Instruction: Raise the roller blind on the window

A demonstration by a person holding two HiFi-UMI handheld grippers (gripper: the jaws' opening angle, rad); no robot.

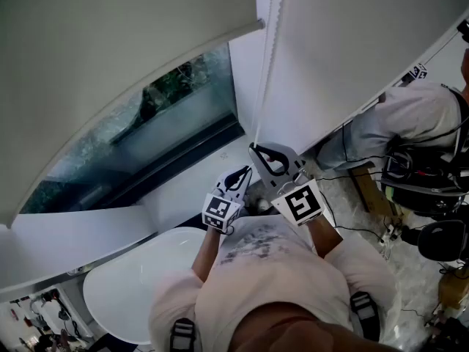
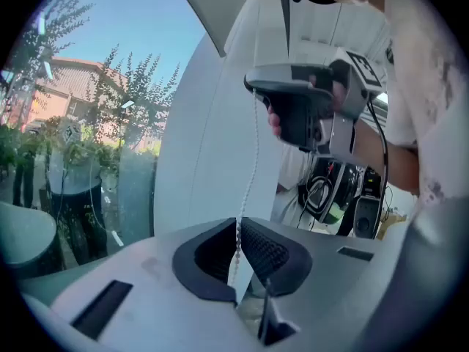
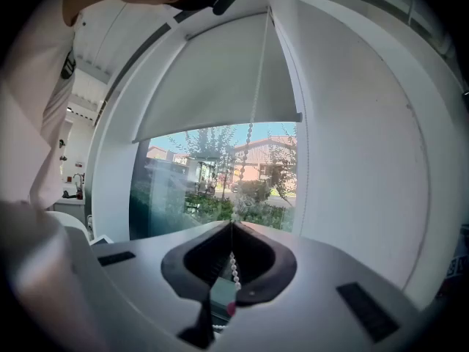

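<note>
– Surroundings, from the left?
– White oval surface (image 1: 132,284) low on the left, then window glass (image 1: 176,108) with trees and houses beyond it. At far right, another person (image 1: 396,123) in a grey shirt among cables and gear, well apart from the chain.
– What crowds the chain?
– Only the two grippers. The left gripper (image 1: 247,171) is clenched on the bead chain (image 1: 265,64). The right gripper (image 1: 253,147) is clenched on it just above.
– And the blind?
– The roller blind (image 1: 110,57) is pale and smooth. It covers the upper part of the window, with bare glass below its bottom bar (image 3: 220,128). The chain hangs at the blind's right edge, beside the white wall (image 1: 337,42).
</note>
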